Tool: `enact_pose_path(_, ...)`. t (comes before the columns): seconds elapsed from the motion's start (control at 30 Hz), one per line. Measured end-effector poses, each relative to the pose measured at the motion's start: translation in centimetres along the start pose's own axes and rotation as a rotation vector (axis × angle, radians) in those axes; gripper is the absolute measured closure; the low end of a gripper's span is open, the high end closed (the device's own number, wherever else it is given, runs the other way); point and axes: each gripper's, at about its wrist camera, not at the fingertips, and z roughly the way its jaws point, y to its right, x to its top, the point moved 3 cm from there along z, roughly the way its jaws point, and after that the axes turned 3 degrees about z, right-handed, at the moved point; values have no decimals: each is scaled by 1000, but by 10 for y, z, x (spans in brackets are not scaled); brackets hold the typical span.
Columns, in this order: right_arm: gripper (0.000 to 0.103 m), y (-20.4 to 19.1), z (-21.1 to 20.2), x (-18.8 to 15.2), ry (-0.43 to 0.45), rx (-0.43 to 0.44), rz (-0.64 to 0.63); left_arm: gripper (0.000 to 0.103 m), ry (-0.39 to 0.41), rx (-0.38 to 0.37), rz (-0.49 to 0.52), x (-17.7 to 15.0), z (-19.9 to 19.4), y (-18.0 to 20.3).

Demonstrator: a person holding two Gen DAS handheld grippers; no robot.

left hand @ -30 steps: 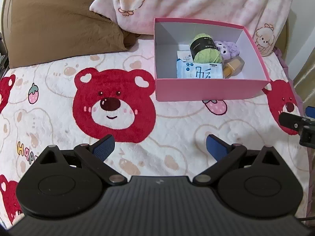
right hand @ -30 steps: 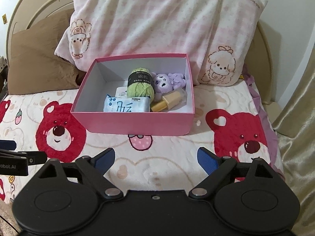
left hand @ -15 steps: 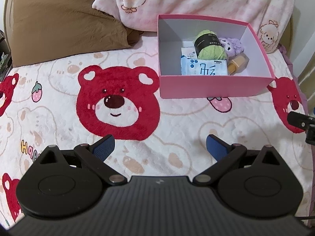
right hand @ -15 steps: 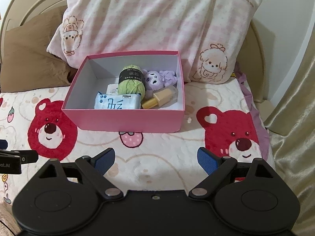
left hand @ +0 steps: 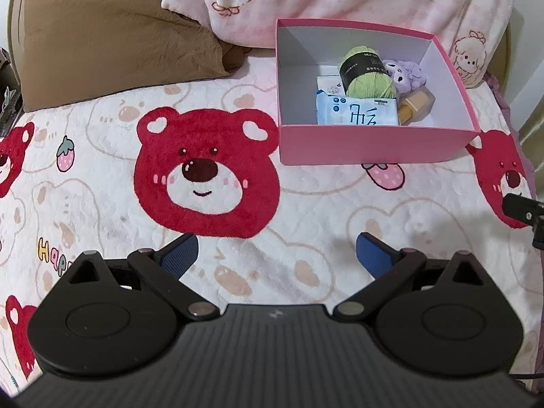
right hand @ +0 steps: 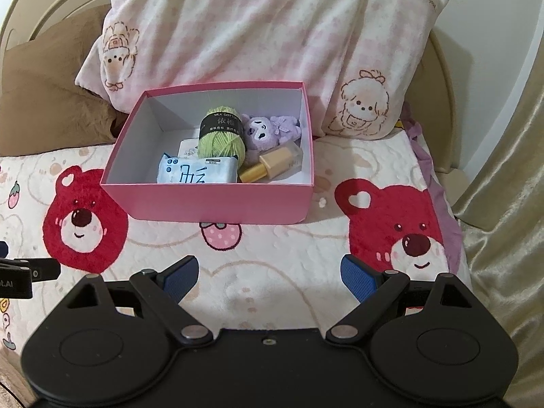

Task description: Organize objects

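Taking the pink box point(right hand: 217, 200) as landmark: to its left, near the red bear print, the left gripper point(left hand: 277, 253) hovers over the blanket point(left hand: 102, 187) with its jaws spread wide and nothing between them. Inside the box, from left to right, lie a blue tissue pack point(right hand: 197, 171), a green yarn ball point(right hand: 221, 136), a purple plush toy point(right hand: 268, 131) and a yellow bottle point(right hand: 272, 163), all close together. In front of the box, a little to its right, the right gripper point(right hand: 268, 275) hangs with jaws also spread and empty. I see no loose object on the blanket around the box, so I judge the collecting step is finished or nearly so. The next move probably calls for finding any remaining thing, or a lid; none is in view
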Motion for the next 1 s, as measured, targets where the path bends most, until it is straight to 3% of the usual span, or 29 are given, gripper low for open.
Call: enact_pose_path(1.0,10,4,1,-1,-18,-12,-1,2,0,13,23,6,0,-6)
